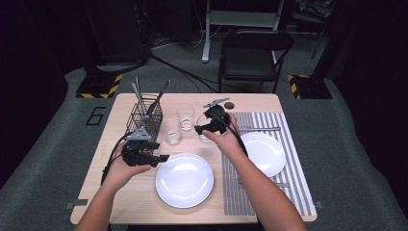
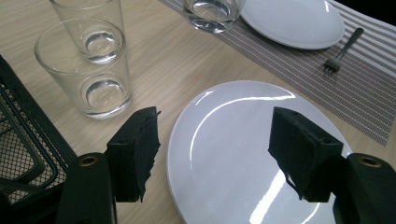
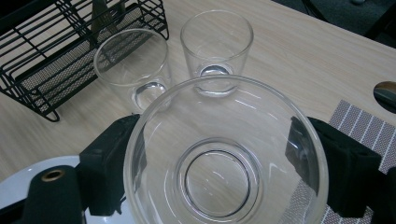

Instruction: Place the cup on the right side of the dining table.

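Right gripper view: glass (image 3: 224, 154) sits between right gripper (image 3: 224, 168) jaws, clamped; left gripper (image 2: 215, 154) agape above plate (image 2: 233, 140).

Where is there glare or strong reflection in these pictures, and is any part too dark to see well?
Left gripper view: bright glare streaks on the near white plate. High view: the same plate shows a soft highlight, and the room beyond the table is very dark. Right gripper view: the held glass is evenly lit and distorts the tabletop behind it.
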A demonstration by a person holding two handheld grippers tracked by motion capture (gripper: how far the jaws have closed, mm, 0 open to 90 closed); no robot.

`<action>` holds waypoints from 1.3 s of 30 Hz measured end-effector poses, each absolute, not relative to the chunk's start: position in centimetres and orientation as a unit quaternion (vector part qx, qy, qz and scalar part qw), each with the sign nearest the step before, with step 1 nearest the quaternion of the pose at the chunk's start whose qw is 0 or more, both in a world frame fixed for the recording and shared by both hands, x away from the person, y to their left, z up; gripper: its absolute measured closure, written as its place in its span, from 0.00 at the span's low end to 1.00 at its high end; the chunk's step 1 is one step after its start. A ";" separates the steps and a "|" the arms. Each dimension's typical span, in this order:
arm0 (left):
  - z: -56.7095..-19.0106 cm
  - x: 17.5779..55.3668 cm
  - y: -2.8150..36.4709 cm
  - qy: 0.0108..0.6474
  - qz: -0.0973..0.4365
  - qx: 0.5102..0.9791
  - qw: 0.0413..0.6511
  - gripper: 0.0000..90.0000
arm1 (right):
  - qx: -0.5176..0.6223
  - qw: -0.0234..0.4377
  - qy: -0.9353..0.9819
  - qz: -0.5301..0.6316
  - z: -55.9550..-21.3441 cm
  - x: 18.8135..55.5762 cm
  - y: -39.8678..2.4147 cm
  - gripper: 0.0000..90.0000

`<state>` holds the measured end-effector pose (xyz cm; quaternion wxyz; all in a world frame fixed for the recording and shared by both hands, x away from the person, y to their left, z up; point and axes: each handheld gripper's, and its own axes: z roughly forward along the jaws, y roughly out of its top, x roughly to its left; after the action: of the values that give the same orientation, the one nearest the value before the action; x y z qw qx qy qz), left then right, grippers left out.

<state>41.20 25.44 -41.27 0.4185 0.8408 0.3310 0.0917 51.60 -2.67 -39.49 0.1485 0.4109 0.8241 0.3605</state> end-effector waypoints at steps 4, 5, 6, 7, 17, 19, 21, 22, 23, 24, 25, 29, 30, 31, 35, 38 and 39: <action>-41.3 41.2 25.4 0.331 0.092 0.841 0.418 0.36 | 0.419 0.149 0.820 0.360 -39.5 51.8 -3.2 0.19; -41.3 41.2 25.4 0.331 0.092 0.841 0.419 0.36 | 0.422 0.150 0.819 0.359 -39.5 51.9 -3.4 0.19; -41.3 41.2 25.4 0.331 0.091 0.841 0.418 0.36 | 0.425 0.150 0.817 0.360 -39.5 51.9 -3.6 0.19; -41.3 41.2 25.4 0.330 0.092 0.842 0.417 0.36 | 0.427 0.150 0.816 0.360 -39.5 52.0 -3.7 0.19; -41.4 41.3 25.4 0.331 0.091 0.843 0.415 0.36 | 0.442 0.155 0.808 0.358 -39.3 52.4 -5.3 0.19; -41.4 41.3 25.4 0.331 0.091 0.843 0.415 0.37 | 0.444 0.156 0.807 0.357 -39.3 52.5 -5.6 0.19; -41.5 41.3 25.4 0.331 0.091 0.842 0.416 0.36 | 0.447 0.155 0.805 0.357 -39.3 52.5 -5.8 0.19; -41.5 41.3 25.4 0.332 0.091 0.842 0.415 0.37 | 0.449 0.157 0.804 0.357 -39.3 52.5 -6.0 0.19; -41.5 41.3 25.4 0.333 0.091 0.842 0.415 0.36 | 0.448 0.157 0.805 0.356 -39.2 52.5 -6.1 0.19; -41.5 41.3 25.3 0.334 0.090 0.841 0.416 0.36 | 0.452 0.156 0.803 0.356 -39.2 52.5 -6.2 0.19; -41.5 41.3 25.3 0.334 0.090 0.841 0.416 0.37 | 0.451 0.158 0.802 0.357 -39.2 52.6 -6.3 0.19; -41.5 41.3 25.4 0.333 0.090 0.842 0.415 0.36 | 0.452 0.160 0.802 0.356 -39.1 52.7 -6.8 0.19; -41.5 41.3 25.4 0.333 0.090 0.842 0.414 0.37 | 0.455 0.159 0.801 0.355 -39.0 52.7 -6.8 0.19; -41.5 41.3 25.4 0.333 0.090 0.842 0.414 0.37 | 0.457 0.160 0.799 0.356 -39.0 52.7 -6.8 0.19; -41.5 41.3 25.4 0.333 0.089 0.842 0.415 0.37 | 0.462 0.160 0.796 0.356 -38.9 52.8 -7.0 0.19; -41.5 41.3 25.4 0.333 0.090 0.841 0.416 0.37 | 0.461 0.164 0.797 0.355 -38.9 52.9 -7.2 0.19; -41.5 41.3 25.4 0.333 0.090 0.841 0.416 0.37 | 0.460 0.166 0.796 0.355 -38.9 53.0 -7.3 0.19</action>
<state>41.32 25.40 -41.53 0.4158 0.8414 0.3333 0.0901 52.98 -7.25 -38.92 0.1663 0.4603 0.7963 0.3554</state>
